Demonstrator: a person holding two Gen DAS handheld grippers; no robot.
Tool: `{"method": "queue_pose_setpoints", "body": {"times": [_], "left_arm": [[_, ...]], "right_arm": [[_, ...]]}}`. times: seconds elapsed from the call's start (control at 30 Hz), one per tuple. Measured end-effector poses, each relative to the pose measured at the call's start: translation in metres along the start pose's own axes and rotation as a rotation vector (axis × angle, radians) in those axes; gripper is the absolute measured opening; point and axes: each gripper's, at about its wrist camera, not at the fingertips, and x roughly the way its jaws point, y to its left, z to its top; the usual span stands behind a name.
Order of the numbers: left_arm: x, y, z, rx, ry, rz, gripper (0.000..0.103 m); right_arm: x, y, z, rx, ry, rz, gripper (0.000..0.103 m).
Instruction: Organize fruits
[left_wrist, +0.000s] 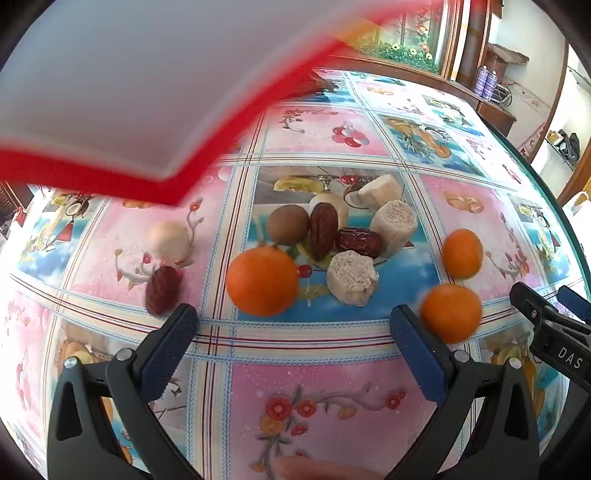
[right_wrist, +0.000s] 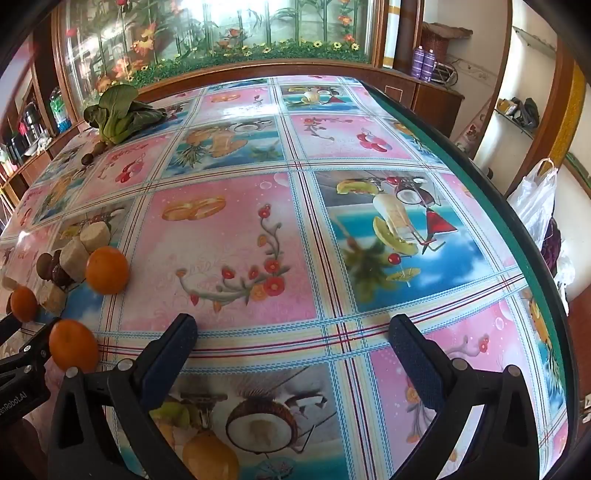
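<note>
In the left wrist view a pile of fruit lies on the patterned tablecloth: a large orange (left_wrist: 263, 281), a brown kiwi (left_wrist: 288, 224), two red dates (left_wrist: 323, 229), and pale cut chunks (left_wrist: 352, 277). Two small oranges (left_wrist: 462, 253) (left_wrist: 451, 313) lie to the right, a lone date (left_wrist: 162, 290) and a pale round fruit (left_wrist: 170, 240) to the left. My left gripper (left_wrist: 291, 325) is open and empty, just short of the large orange. My right gripper (right_wrist: 291, 332) is open and empty over bare cloth; the pile (right_wrist: 74, 258) sits at its far left.
A blurred red and white tray-like object (left_wrist: 110, 110) hangs above the table at the upper left of the left wrist view. Leafy greens (right_wrist: 122, 114) lie at the table's far left. The table edge (right_wrist: 517, 229) curves along the right, with a plastic bag (right_wrist: 535, 203) beyond.
</note>
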Motion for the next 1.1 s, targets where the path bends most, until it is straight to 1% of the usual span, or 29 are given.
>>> {"method": "queue_pose_setpoints", "body": {"times": [1.1], "left_arm": [[0.0,0.0003,-0.0003,0.0,0.001,-0.001,0.103]], "right_arm": [[0.0006,0.0006,0.0023,-0.011,0.002,0.008,0.103]]}}
